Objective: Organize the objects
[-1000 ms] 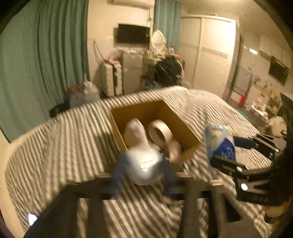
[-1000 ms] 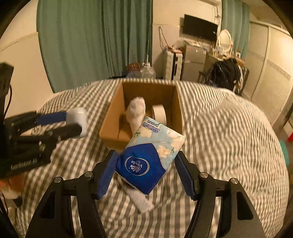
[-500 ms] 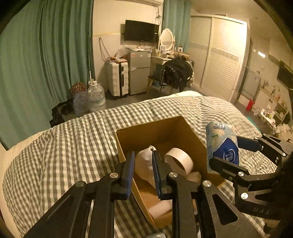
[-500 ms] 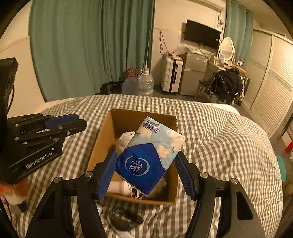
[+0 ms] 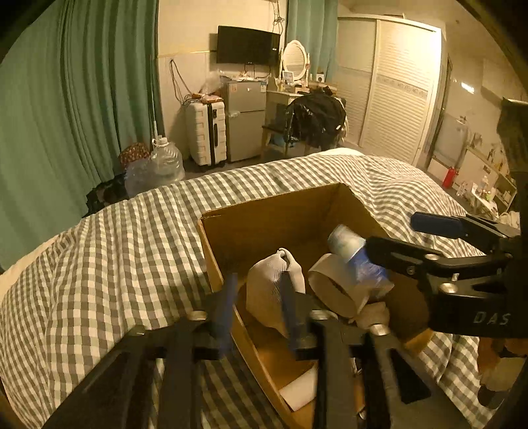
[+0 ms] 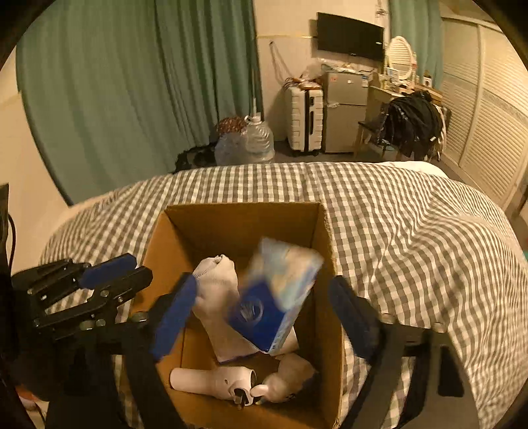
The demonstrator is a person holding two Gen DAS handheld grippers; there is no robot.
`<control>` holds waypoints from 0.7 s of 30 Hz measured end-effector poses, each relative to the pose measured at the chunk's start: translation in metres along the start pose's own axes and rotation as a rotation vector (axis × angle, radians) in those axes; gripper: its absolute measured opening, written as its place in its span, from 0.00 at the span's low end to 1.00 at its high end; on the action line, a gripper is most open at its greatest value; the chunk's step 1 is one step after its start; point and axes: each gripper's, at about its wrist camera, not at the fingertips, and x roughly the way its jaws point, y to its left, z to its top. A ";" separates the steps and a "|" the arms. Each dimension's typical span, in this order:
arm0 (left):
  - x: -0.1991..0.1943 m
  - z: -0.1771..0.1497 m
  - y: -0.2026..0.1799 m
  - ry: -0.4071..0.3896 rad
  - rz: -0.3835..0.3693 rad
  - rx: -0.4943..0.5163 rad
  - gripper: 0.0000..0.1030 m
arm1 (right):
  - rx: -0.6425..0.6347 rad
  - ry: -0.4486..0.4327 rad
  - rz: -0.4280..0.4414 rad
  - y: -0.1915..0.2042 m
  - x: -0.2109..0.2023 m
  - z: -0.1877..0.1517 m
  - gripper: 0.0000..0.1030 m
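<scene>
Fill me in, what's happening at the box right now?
A person with two handheld grippers is packing a cardboard box on a checkered bed. The right gripper has just opened; the blurred tissue pack sits loose between its fingers over the box. The left gripper, also just opened, holds nothing.

Brown cardboard box (image 6: 330, 231) on bed (image 6: 412, 231) with grey-and-white checked cover. Blue and pale floral tissue pack (image 6: 274, 297), white sock (image 6: 217, 283), beige tape roll (image 5: 336, 290), white handheld device (image 6: 211, 379). Green curtains (image 6: 132, 92), white suitcase (image 6: 303, 118), black TV (image 6: 349, 31).
</scene>
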 end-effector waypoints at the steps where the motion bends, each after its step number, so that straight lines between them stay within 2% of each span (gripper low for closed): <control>1: -0.004 -0.002 0.000 -0.010 0.012 0.000 0.58 | 0.004 -0.011 0.004 0.000 -0.005 -0.003 0.81; 2: -0.009 -0.003 -0.001 -0.027 0.025 -0.003 0.67 | 0.004 -0.023 0.001 -0.001 -0.011 -0.006 0.81; 3: -0.016 -0.006 -0.002 -0.043 0.037 -0.006 0.71 | 0.002 -0.032 -0.001 -0.001 -0.018 -0.009 0.81; 7: -0.035 -0.014 -0.004 -0.050 0.077 -0.035 0.77 | -0.007 -0.059 -0.015 -0.003 -0.054 -0.024 0.81; 9: -0.049 -0.021 -0.006 -0.058 0.112 -0.057 0.84 | -0.009 -0.066 -0.012 -0.005 -0.074 -0.031 0.81; 14: -0.078 -0.049 -0.012 -0.068 0.154 -0.103 0.84 | -0.033 -0.083 -0.012 -0.009 -0.122 -0.052 0.82; 21: -0.094 -0.097 -0.027 -0.027 0.194 -0.127 0.84 | -0.041 -0.082 0.015 -0.009 -0.152 -0.092 0.82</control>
